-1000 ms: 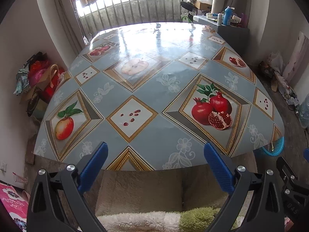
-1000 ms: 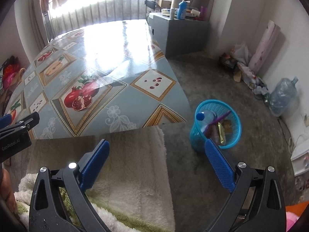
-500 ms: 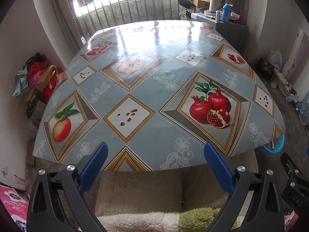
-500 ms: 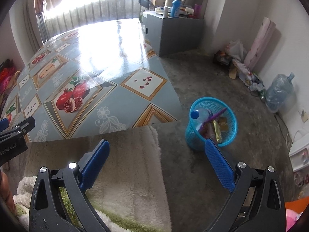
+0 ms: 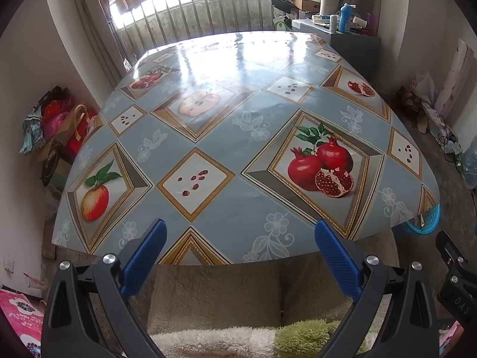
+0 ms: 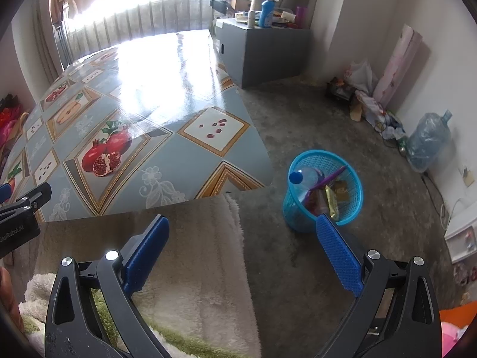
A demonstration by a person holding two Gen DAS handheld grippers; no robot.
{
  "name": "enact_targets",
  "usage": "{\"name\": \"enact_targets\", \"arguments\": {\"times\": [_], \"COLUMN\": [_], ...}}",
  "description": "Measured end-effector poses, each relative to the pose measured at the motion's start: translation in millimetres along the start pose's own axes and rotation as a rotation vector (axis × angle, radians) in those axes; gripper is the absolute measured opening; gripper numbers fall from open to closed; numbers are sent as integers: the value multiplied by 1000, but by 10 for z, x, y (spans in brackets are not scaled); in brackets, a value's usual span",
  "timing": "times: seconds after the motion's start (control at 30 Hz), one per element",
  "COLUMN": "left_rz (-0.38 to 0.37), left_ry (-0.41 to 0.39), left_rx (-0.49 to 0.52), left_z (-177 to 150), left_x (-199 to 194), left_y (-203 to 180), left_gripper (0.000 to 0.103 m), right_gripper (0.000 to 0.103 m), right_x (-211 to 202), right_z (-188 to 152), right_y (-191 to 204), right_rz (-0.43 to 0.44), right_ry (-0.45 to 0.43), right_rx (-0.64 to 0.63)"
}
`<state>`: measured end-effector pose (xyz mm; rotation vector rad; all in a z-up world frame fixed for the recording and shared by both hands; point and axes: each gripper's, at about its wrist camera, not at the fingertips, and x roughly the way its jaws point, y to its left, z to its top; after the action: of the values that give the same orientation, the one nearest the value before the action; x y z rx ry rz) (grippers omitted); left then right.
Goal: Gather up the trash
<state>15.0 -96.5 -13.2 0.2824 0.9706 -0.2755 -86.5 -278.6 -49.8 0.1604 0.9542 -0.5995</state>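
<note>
A blue mesh basket (image 6: 351,205) stands on the floor right of the table; it holds a plastic bottle with a blue cap (image 6: 304,176), wrappers and a purple stick. Its rim peeks out past the table corner in the left wrist view (image 5: 429,223). My right gripper (image 6: 241,244) is open and empty, above the floor and a fleece blanket, short of the basket. My left gripper (image 5: 240,250) is open and empty, at the near edge of the table (image 5: 226,208), whose fruit-print cloth carries no loose items.
A beige and green fleece blanket (image 6: 193,268) lies below both grippers. A grey cabinet (image 6: 268,47) with bottles stands beyond the table. A big water jug (image 6: 429,140) and clutter line the right wall. Bags (image 5: 56,125) sit by the left wall.
Both views have shifted slightly: the table sits a little lower in the left wrist view and the basket drifted a little left in the right wrist view. Both grippers stayed open.
</note>
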Motion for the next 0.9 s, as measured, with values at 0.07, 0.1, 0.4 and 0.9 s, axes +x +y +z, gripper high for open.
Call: {"name": "enact_targets", "arguments": {"times": [0.07,0.1,0.4,0.9], "left_rz": [0,0,-1,-19], "left_ry": [0,-1,-1,-3], "left_rx": [0,1,3,4], "left_z": [1,0,2,-2], "left_x": [0,-2,-7,-39], "left_y": [-1,0,-10,5], "left_gripper": [97,97,97,97], "right_gripper": [95,95,95,95], "right_x": [-1,-2,-19,-58], "right_z": [4,2,0,41], "right_y": [-3,-6,4,6], "right_rz": [1,1,3,1], "right_ry": [-2,-3,-5,-14], "right_rx": [1,1,2,-14]}}
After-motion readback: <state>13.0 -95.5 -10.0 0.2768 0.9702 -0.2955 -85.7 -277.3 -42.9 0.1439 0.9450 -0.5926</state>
